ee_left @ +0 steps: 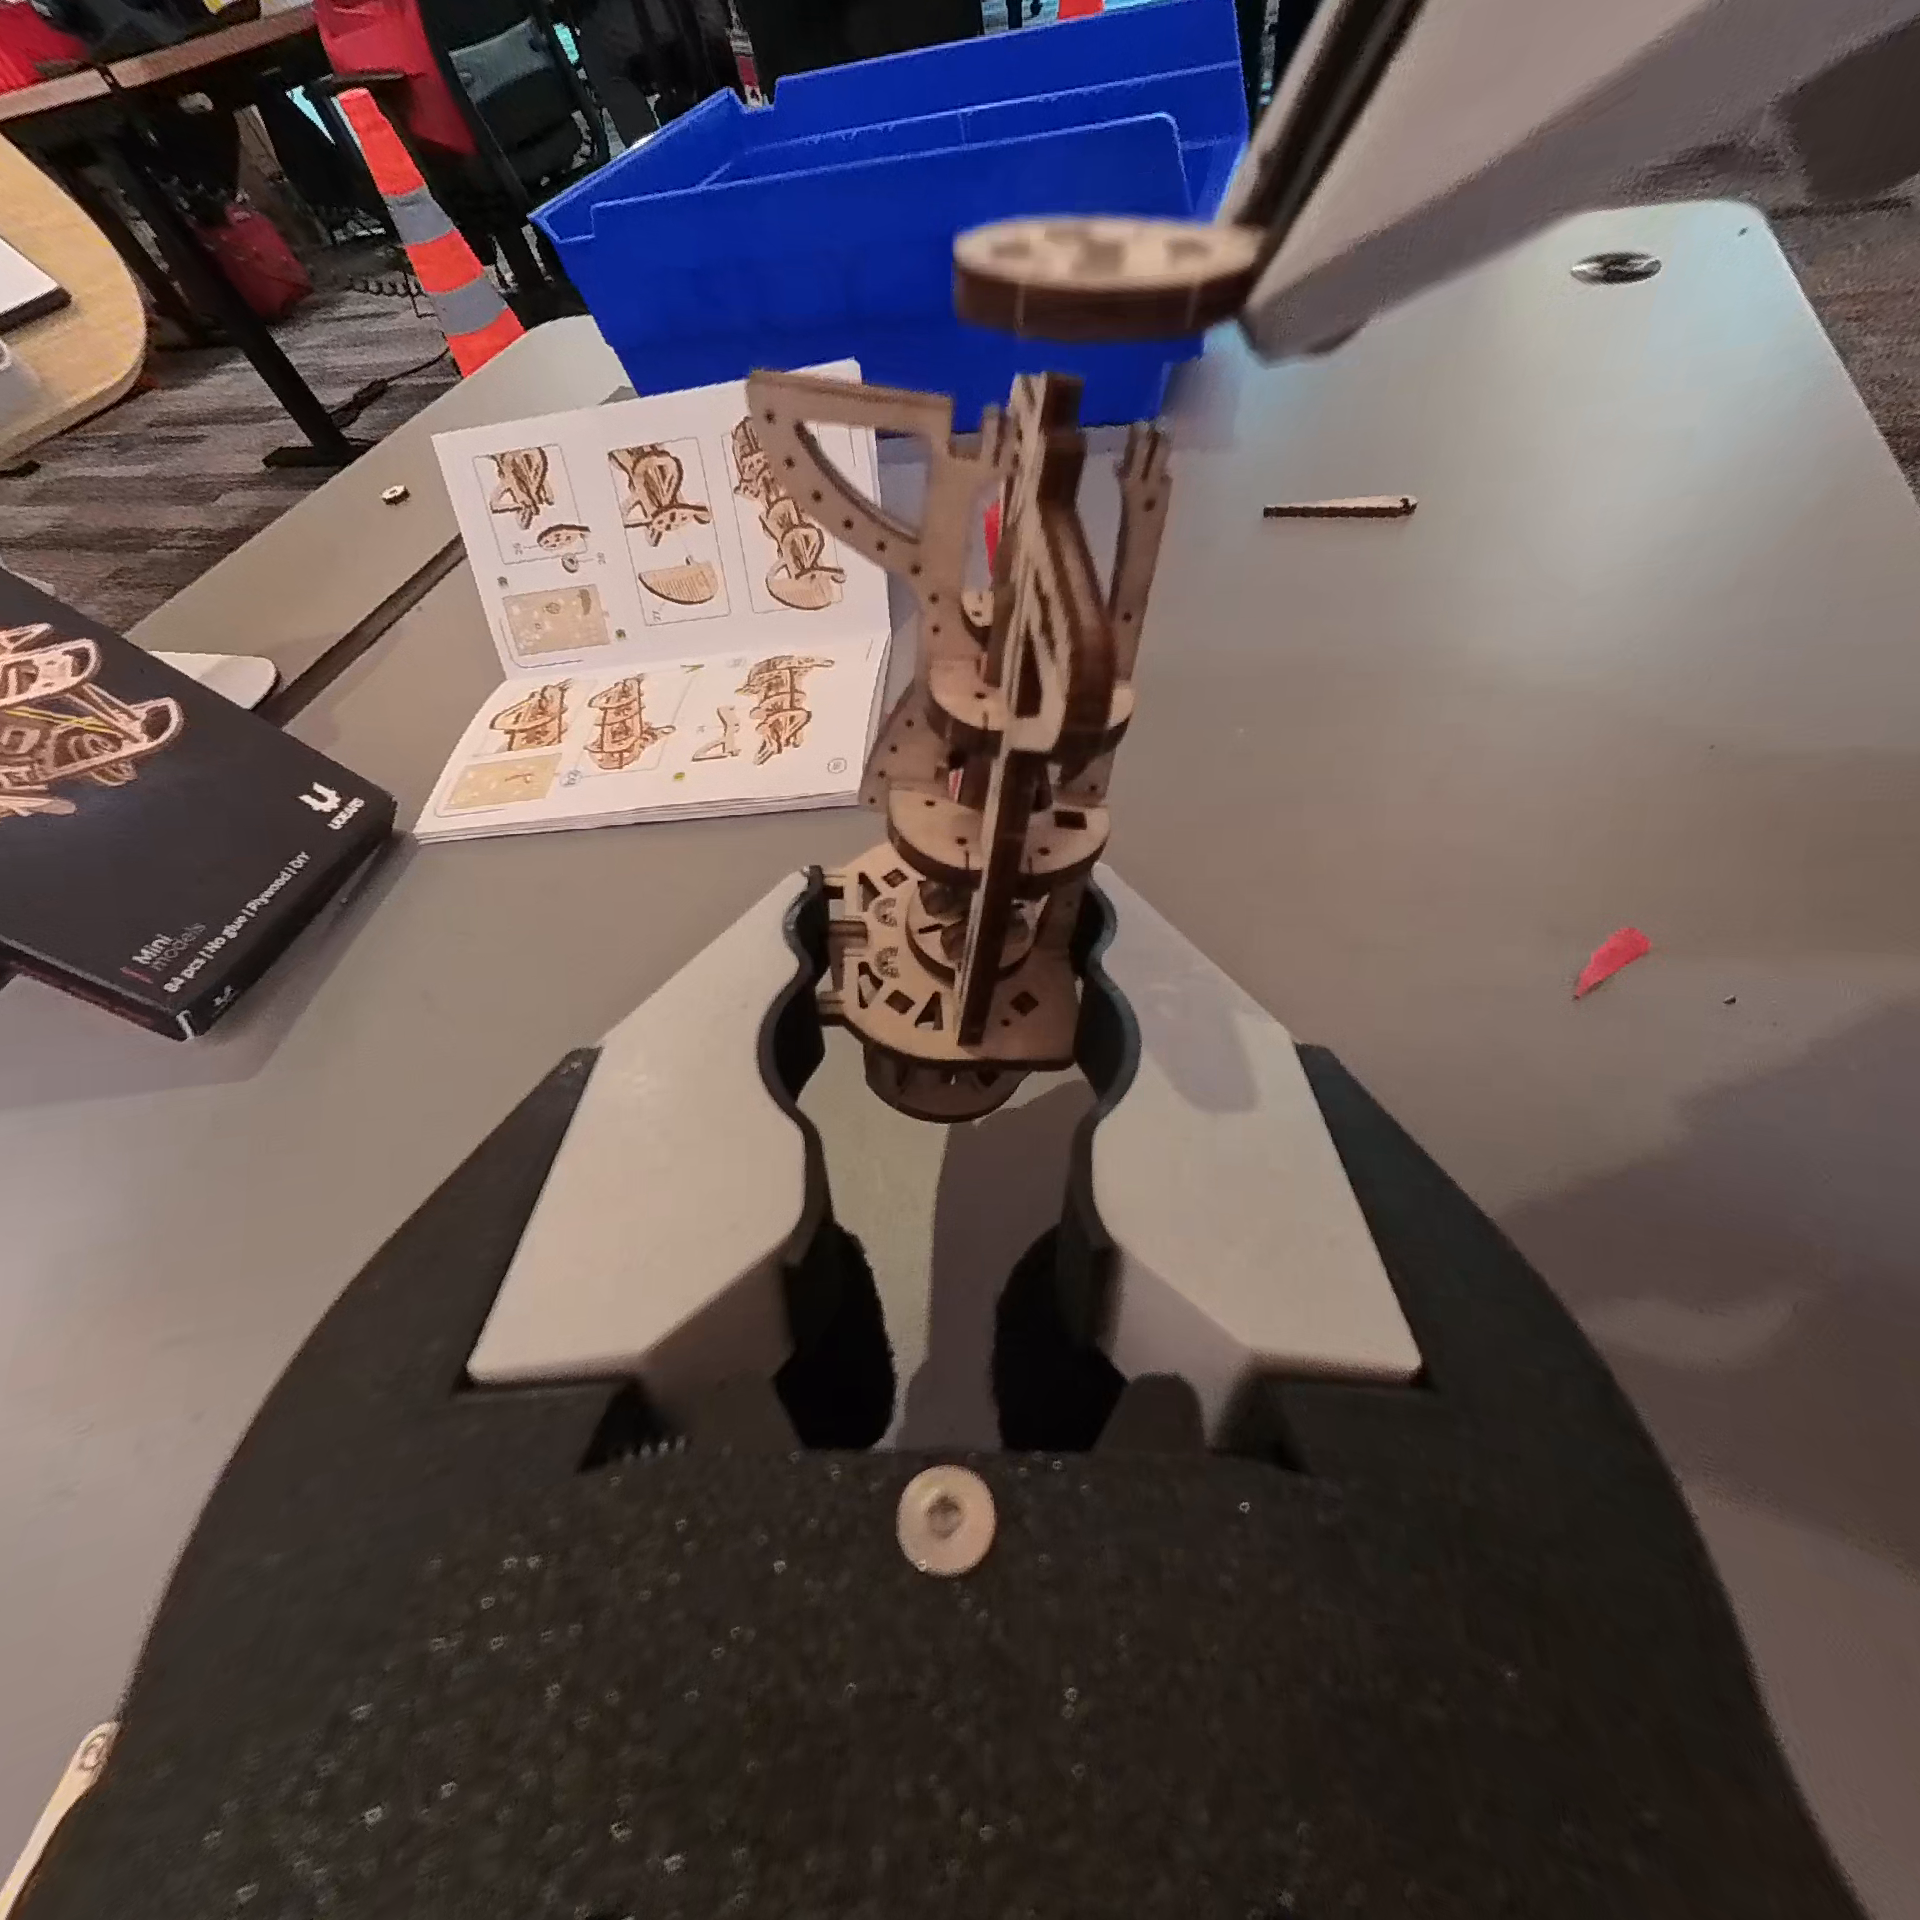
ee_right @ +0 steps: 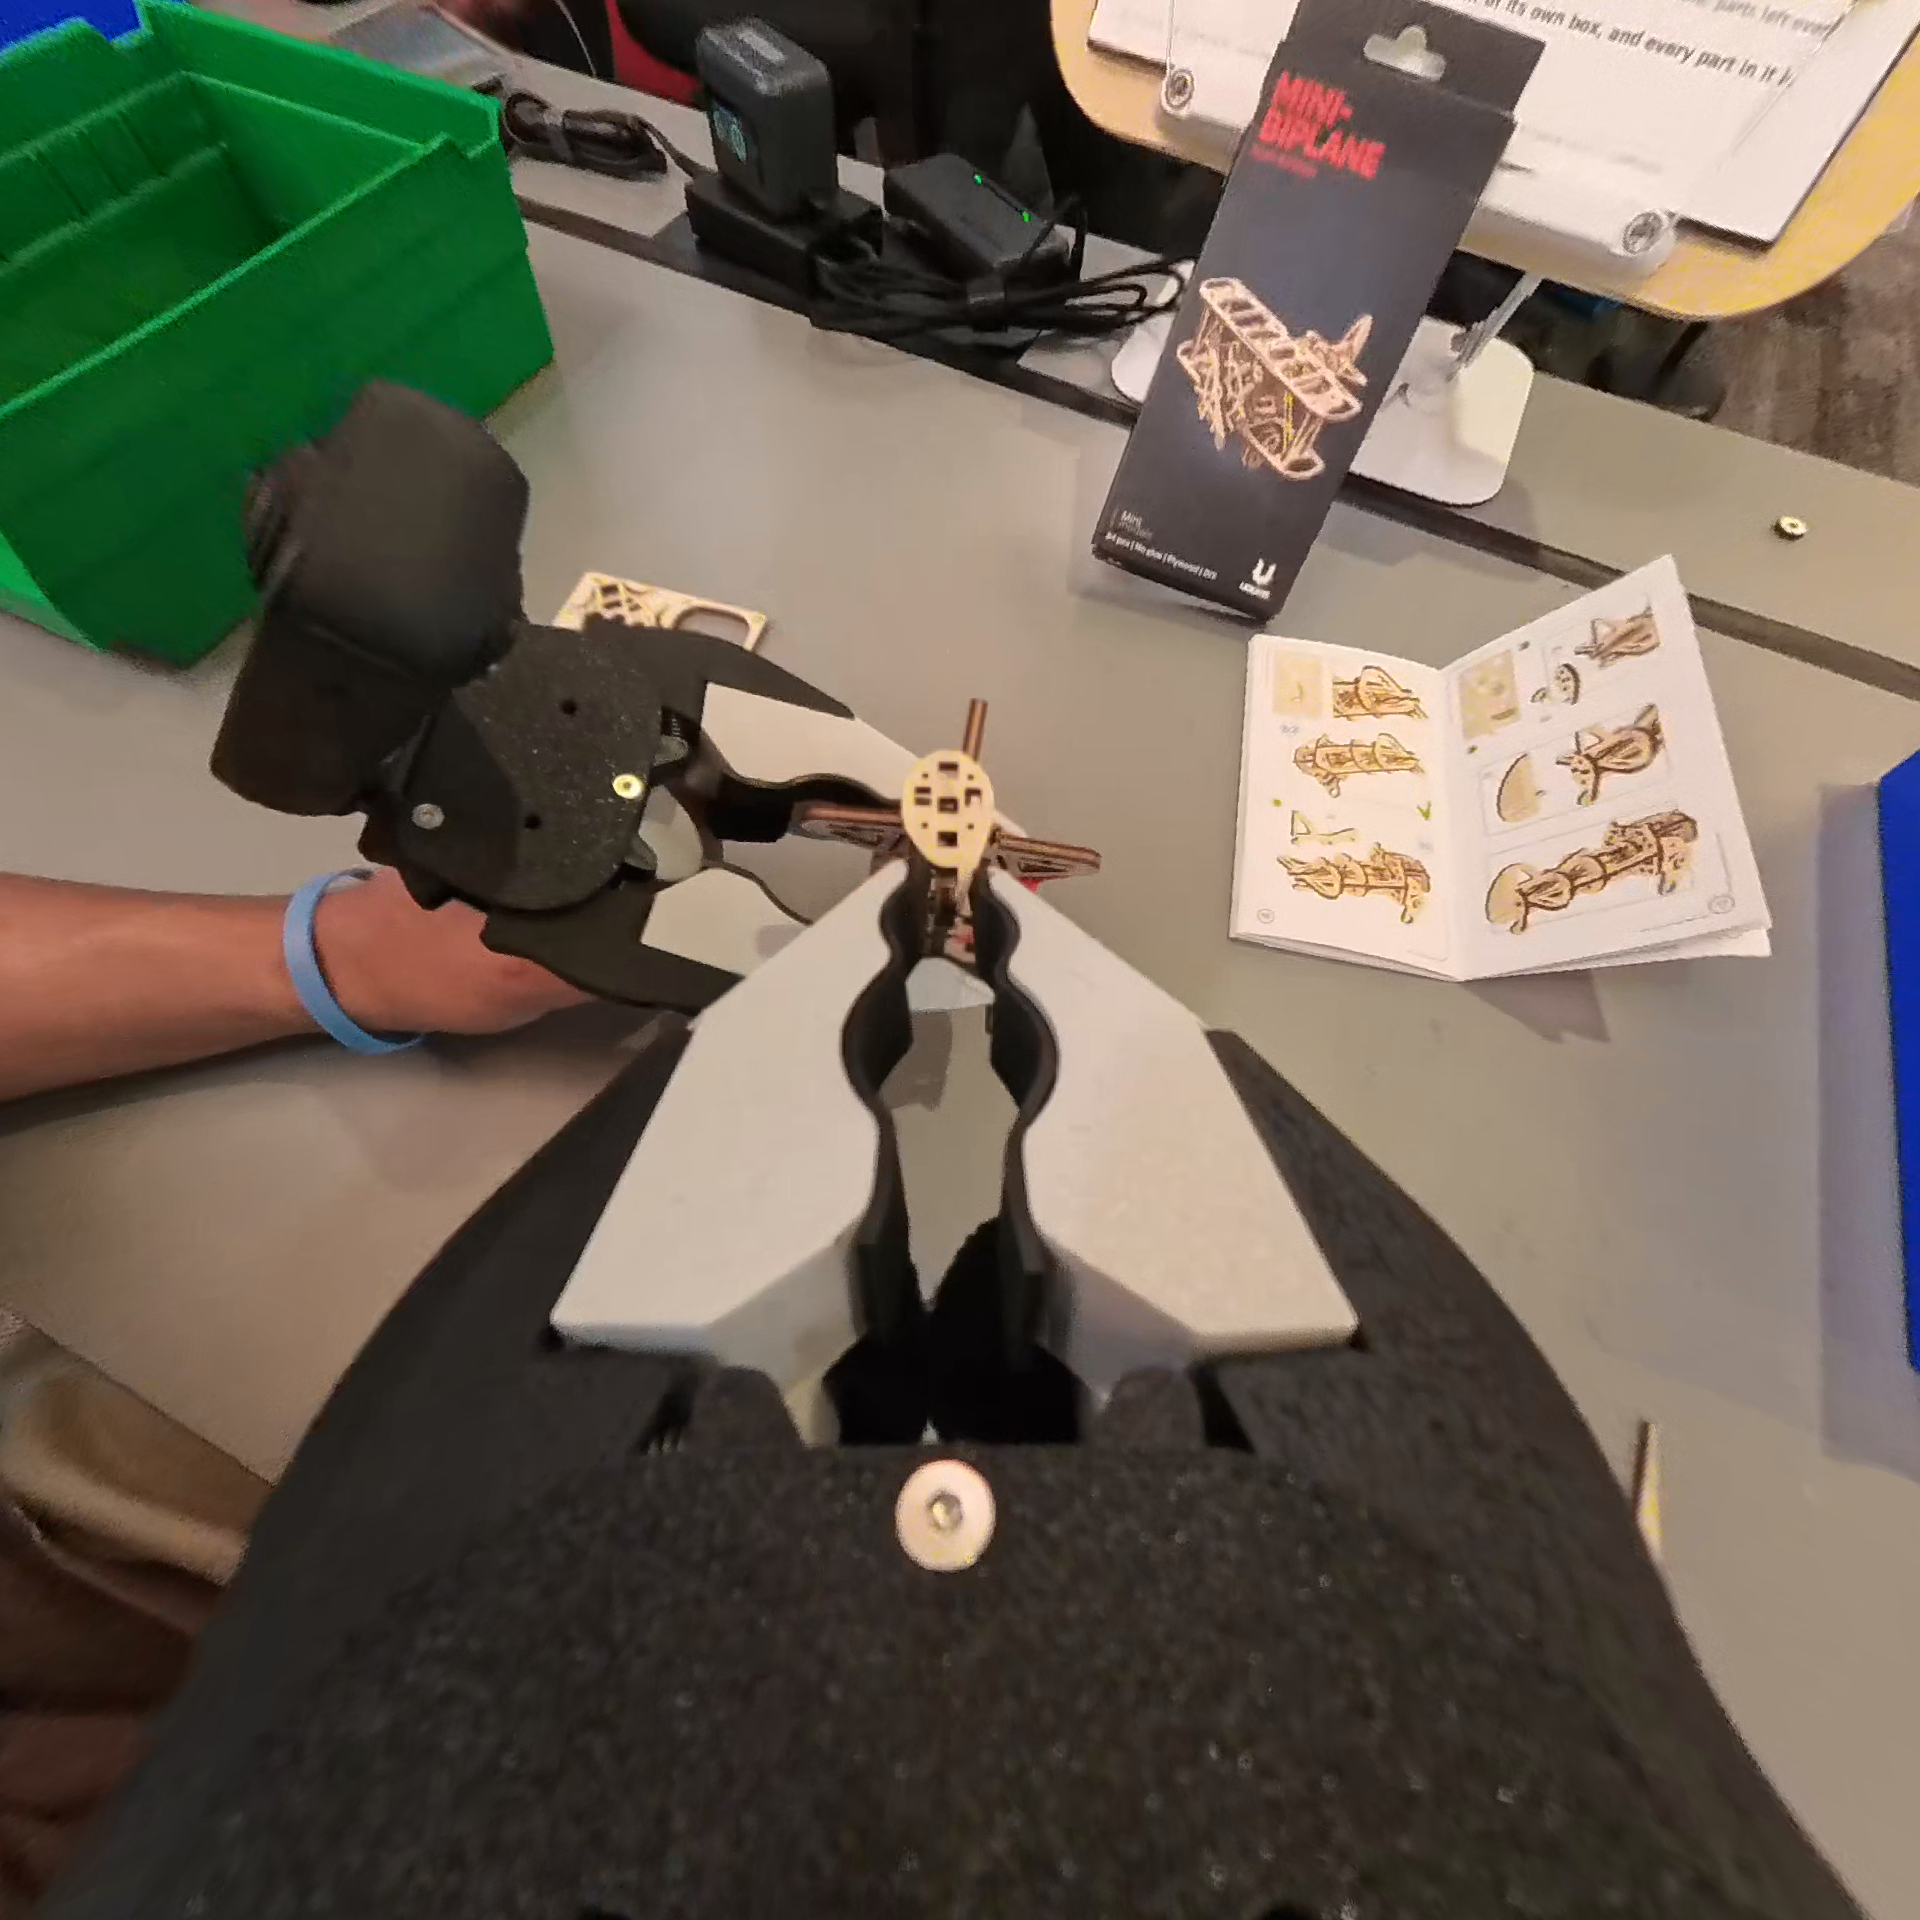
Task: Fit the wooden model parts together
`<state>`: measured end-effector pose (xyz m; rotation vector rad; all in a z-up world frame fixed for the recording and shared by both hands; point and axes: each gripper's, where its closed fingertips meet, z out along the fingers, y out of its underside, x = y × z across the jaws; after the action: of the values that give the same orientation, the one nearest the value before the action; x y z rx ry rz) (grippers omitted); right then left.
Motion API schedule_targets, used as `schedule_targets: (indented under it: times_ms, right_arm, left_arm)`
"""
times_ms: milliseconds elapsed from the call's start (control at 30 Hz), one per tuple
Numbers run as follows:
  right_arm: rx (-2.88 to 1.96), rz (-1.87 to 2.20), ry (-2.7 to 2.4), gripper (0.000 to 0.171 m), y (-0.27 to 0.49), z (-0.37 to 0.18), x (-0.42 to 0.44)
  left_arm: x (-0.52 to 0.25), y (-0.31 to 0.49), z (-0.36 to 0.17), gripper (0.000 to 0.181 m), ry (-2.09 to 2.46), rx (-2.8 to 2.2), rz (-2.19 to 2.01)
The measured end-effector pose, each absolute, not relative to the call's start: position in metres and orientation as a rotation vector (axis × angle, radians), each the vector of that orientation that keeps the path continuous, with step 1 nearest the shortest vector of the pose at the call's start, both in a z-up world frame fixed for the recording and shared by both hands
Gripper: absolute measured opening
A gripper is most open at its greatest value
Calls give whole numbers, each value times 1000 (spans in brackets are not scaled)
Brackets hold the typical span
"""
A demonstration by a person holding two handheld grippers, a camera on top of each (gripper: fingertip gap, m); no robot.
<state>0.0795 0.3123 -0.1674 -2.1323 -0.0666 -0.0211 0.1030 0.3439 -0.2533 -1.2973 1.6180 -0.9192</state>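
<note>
Fuselage [ee_left: 997, 748] of the wooden model is standing upright off the desk [ee_left: 1455, 831], its lower end sitting between the grey fingers of the left hand-held gripper [ee_left: 951, 977], which are pinching in on it from both sides. Holding it by that end is leaving the far end free — probably so a part can go on there. The right hand-held gripper [ee_right: 948, 883] is closing on the edge of a small oval wooden disc [ee_right: 948, 808] pierced with slots, and is carrying it just beyond the fuselage's free end, apart from it by a small gap; I judge the disc is being lined up as the next rib or cap.

The left wrist view is showing the fuselage side-on — its stacked ribs, curved perforated strips and the gap to the disc [ee_left: 1107, 278], seen edge-on above. It is also showing a blue bin [ee_left: 935, 208], a loose wooden strip [ee_left: 1340, 508] and a red scrap [ee_left: 1610, 961] on the desk. The right wrist view is looking straight along the axis instead, so the disc's slot pattern is facing the camera and hiding most of the fuselage; only there are the person's hand [ee_right: 436, 966] with its blue wristband, a green bin [ee_right: 208, 312] and the standing kit box [ee_right: 1299, 343] appearing. The open instruction booklet [ee_right: 1496, 790] is lying in both.
</note>
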Motion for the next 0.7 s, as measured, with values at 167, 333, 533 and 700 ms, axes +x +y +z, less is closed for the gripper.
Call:
schedule_targets:
  times_ms: [167,333,533,700]
  right_arm:
    - [-2175,-15,-44,7,315,-175,79]
    - [-2196,76,31,8,314,-177,81]
    - [-2228,95,46,7,313,-183,82]
    - [-2260,88,61,6,312,-188,87]
  left_arm:
    - [103,346,-254,44,1614,-1308,-906]
    - [103,351,-255,44,1601,-1308,-851]
    - [102,356,-259,44,1601,-1310,-746]
    - [102,355,-259,43,1606,-1292,-713]
